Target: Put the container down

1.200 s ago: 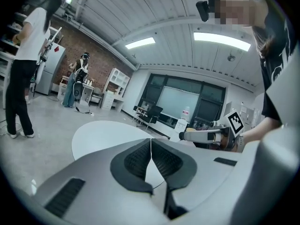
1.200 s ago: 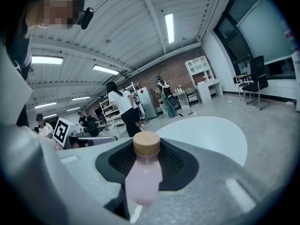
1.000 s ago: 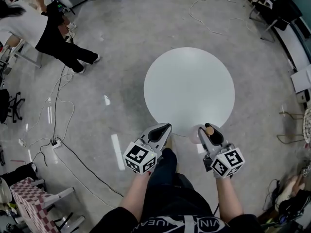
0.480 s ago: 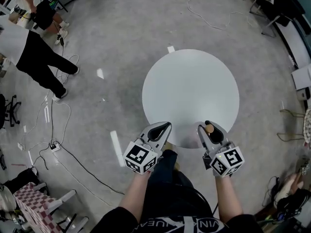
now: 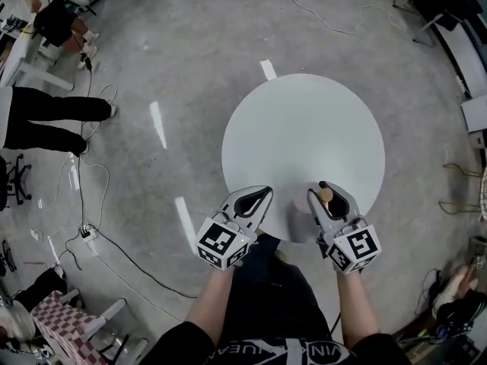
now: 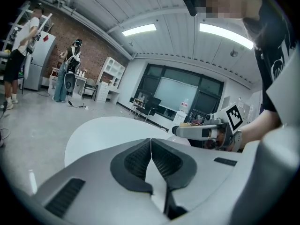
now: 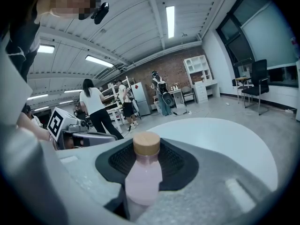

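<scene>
Container [image 7: 143, 178] is clamped between the right gripper [image 5: 329, 196] pads, jaws part-way open around its body, over the near edge of the round white table [image 5: 304, 120]. Left gripper [image 6: 151, 149] is closed and empty.

Suggest: shift inboard from the edge, lower straight down, bottle upright, base flat before releasing.

Bottle is pale pink, translucent, with a wood-tone cap [image 7: 146, 144]. Height above the table is hard to judge.

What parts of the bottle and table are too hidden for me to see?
Bottle bottom: right gripper view, sunk behind the right hand-held gripper.
Bottle body: head view, jaws cover all but the cap.
Table legs: head view, under the tabletop.
Whether bottle touches table: no view shows it.
</scene>
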The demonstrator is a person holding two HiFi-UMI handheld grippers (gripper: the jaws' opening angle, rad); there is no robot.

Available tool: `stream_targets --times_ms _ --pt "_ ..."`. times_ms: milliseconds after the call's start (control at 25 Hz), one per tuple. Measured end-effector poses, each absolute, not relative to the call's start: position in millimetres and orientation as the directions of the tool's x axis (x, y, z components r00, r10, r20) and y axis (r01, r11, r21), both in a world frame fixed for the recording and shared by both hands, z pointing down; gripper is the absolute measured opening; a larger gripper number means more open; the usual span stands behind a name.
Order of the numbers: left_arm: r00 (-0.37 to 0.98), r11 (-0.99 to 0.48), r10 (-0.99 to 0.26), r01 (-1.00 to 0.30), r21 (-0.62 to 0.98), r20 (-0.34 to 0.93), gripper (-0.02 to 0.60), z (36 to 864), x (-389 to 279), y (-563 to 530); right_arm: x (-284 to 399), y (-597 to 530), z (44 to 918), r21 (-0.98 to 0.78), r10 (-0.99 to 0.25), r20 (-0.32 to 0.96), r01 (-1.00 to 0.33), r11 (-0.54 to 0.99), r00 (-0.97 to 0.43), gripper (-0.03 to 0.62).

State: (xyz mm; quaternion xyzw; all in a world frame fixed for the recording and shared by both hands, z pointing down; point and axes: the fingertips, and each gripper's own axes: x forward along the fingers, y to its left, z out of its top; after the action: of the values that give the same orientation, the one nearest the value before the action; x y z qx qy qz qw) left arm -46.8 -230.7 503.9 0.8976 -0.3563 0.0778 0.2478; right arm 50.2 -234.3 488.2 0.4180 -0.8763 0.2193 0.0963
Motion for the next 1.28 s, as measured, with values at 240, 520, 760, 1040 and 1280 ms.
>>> stream_targets --times_ms 240,520,760,1040,1280 --pt "0.739 -0.63 -0.587 -0.673 0.386 0.331 0.014 517.1 -42.7 -244.1 50.2 -253.7 500.8 -0.276 -0.695 0.368 -0.786 0.553 -0.618 0.132" --pt "0.744 -0.625 -0.585 -0.668 0.404 0.324 0.014 524.1 -45.2 -255.6 46.2 -266.5 509.9 -0.245 -0.7 0.385 -0.798 0.551 -0.602 0.132" --pt "0.741 -0.618 -0.591 -0.67 0.41 0.32 0.014 528.3 -45.7 -264.8 44.9 -275.8 516.4 -0.217 -0.702 0.388 -0.8 0.56 -0.597 0.132" --pt "0.743 -0.617 -0.586 -0.667 0.418 0.323 0.014 530.8 -45.0 -264.8 40.9 -276.8 520.6 -0.175 -0.69 0.404 -0.791 0.587 -0.601 0.132" --pt "0.746 -0.615 -0.581 -0.664 0.424 0.325 0.014 532.1 -38.0 -268.1 42.4 -278.9 523.3 -0.162 -0.681 0.408 -0.782 0.602 -0.609 0.132"
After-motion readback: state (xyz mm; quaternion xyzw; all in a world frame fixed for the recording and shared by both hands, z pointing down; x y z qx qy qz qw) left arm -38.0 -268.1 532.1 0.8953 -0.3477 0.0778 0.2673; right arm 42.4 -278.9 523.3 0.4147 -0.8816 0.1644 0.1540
